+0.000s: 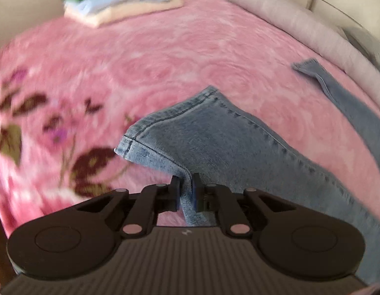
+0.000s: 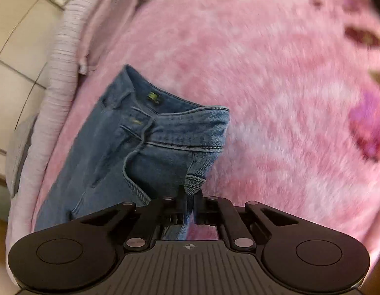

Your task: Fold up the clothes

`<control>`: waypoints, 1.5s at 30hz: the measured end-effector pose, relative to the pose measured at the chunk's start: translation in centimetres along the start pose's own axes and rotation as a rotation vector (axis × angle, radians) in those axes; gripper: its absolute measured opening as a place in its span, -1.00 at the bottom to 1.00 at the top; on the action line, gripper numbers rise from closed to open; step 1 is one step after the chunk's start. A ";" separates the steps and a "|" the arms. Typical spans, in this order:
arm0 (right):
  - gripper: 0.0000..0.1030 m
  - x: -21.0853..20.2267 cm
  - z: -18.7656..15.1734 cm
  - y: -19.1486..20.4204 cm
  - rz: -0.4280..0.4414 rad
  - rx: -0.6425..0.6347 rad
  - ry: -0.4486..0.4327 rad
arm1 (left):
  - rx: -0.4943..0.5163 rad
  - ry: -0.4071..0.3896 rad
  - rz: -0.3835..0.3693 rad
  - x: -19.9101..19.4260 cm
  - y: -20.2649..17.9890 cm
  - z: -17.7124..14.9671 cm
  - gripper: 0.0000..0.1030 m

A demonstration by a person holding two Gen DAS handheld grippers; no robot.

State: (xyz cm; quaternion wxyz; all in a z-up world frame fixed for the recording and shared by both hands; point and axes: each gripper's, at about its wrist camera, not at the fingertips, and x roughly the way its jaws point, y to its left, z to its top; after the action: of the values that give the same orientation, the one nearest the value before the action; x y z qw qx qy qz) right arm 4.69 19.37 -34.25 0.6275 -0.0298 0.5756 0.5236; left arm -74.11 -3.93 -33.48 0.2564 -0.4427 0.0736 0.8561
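A pair of light blue jeans [image 1: 214,137] lies on a pink fleece blanket [image 1: 140,56]. In the left wrist view my left gripper [image 1: 185,180] is shut on a pinched fold of a trouser leg near its hem, and the second leg [image 1: 347,98] stretches away at the right. The right wrist view shows the waistband end of the jeans [image 2: 150,137] with a small green label inside. My right gripper [image 2: 190,193] is shut on the denim edge just below the waistband corner.
A stack of folded clothes [image 1: 121,0], green on pale blue on cream, sits at the blanket's far left. A mauve ribbed cover [image 1: 288,17] runs along the bed's edge. Beyond the edge is a cream tiled floor [image 2: 15,49]. The blanket has dark flower prints [image 1: 91,167].
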 end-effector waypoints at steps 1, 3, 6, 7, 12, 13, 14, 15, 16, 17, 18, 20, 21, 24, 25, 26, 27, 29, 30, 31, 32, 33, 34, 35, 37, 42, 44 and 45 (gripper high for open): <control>-0.95 -0.6 0.0 -0.2 0.002 0.002 -0.006 | 0.004 -0.010 -0.004 -0.4 0.0 0.0 -0.88; -0.96 -1.8 -0.1 -0.5 0.005 0.006 -0.019 | 0.006 -0.023 -0.014 -1.6 0.3 -0.2 -0.88; -0.96 -3.3 -0.4 -1.4 -0.008 0.018 -0.017 | -0.001 -0.033 -0.032 -3.5 1.2 -0.7 -0.88; -0.96 -3.7 -0.5 -1.8 -0.011 0.016 -0.015 | -0.011 -0.033 -0.035 -4.3 1.7 -1.2 -0.88; -0.95 -4.8 -0.8 -3.7 -0.025 0.037 -0.006 | -0.011 -0.023 -0.039 -5.7 4.0 -4.6 -0.83; -0.92 -4.5 -0.8 -4.0 -0.025 0.051 0.009 | -0.002 -0.010 -0.032 -5.6 4.2 -4.9 -0.81; -0.79 -4.3 -0.8 -4.2 -0.051 0.053 0.036 | 0.007 0.003 -0.025 -5.4 4.3 -5.2 -0.76; -0.63 -4.3 -0.7 -4.2 -0.082 0.049 0.056 | 0.014 0.013 -0.019 -5.4 4.4 -5.4 -0.72; -0.26 -4.7 -0.6 -3.7 -0.130 0.017 0.049 | 0.015 0.010 -0.017 -5.8 4.4 -5.2 -0.70; -0.19 -5.2 -0.5 -3.3 -0.176 -0.012 0.039 | 0.010 0.005 -0.018 -6.4 4.5 -4.9 -0.65; -0.19 -6.0 -0.5 -2.9 -0.208 -0.026 0.010 | -0.001 0.001 -0.008 -7.0 4.7 -4.6 -0.58; -0.19 -7.6 -0.5 -1.9 -0.261 -0.053 -0.041 | -0.022 -0.009 0.010 -8.2 5.1 -3.9 -0.58; -0.19 -7.9 -0.7 -1.2 -0.228 -0.061 -0.039 | -0.034 -0.018 0.012 -8.7 5.0 -3.6 -0.63; -0.19 -7.2 -1.5 1.6 -0.106 -0.093 0.035 | -0.026 -0.039 0.031 -10.2 4.3 -2.3 -0.63; -0.19 -6.4 -2.0 2.8 -0.081 -0.114 0.063 | -0.002 -0.045 0.040 -10.5 3.7 -1.9 -0.63; -0.19 -5.5 -2.6 4.3 -0.056 -0.140 0.080 | 0.016 -0.053 0.031 -10.5 3.1 -1.3 -0.63; -0.19 -4.5 -3.4 6.1 -0.032 -0.172 0.093 | 0.033 -0.056 0.001 -10.2 2.4 -0.7 -0.63; -0.19 -2.1 -5.1 9.5 -0.001 -0.234 0.130 | 0.054 -0.024 -0.081 -8.7 0.6 0.8 -0.63; -0.19 -0.7 -6.1 11.4 0.012 -0.262 0.156 | 0.062 -0.004 -0.124 -7.7 -0.4 1.6 -0.62; -0.19 0.7 -7.2 13.2 0.028 -0.284 0.182 | 0.061 0.017 -0.172 -6.2 -1.7 2.5 -0.62; -0.19 2.2 -8.4 14.9 0.051 -0.282 0.208 | 0.061 0.036 -0.218 -4.8 -3.0 3.4 -0.58; -0.19 3.7 -9.6 16.6 0.073 -0.280 0.234 | 0.058 0.046 -0.259 -3.5 -4.2 4.2 -0.54; -0.19 5.2 -10.8 18.2 0.098 -0.273 0.258 | 0.048 0.049 -0.303 -2.0 -5.5 5.2 -0.50; -0.19 6.6 -11.9 19.5 0.128 -0.240 0.273 | 0.037 0.055 -0.346 -0.4 -6.8 6.2 -0.42; -0.19 9.5 -14.3 21.7 0.176 -0.147 0.301 | -0.004 0.094 -0.407 2.9 -9.3 8.3 -0.41; -0.19 15.2 -18.0 24.5 0.215 0.144 0.268 | -0.035 0.123 -0.501 9.6 -14.1 12.4 -0.41; -0.19 16.9 -18.6 24.7 0.216 0.258 0.238 | -0.018 0.115 -0.525 11.5 -16.0 13.6 -0.40; -0.19 17.6 -18.6 24.6 0.212 0.298 0.224 | -0.031 0.117 -0.531 12.4 -16.7 14.1 -0.39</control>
State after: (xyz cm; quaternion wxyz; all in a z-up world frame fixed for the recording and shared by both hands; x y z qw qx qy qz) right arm -28.89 29.48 -39.80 0.4985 0.0658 0.7126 0.4892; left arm -81.72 19.95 -33.24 0.4603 -0.4990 -0.0435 0.7330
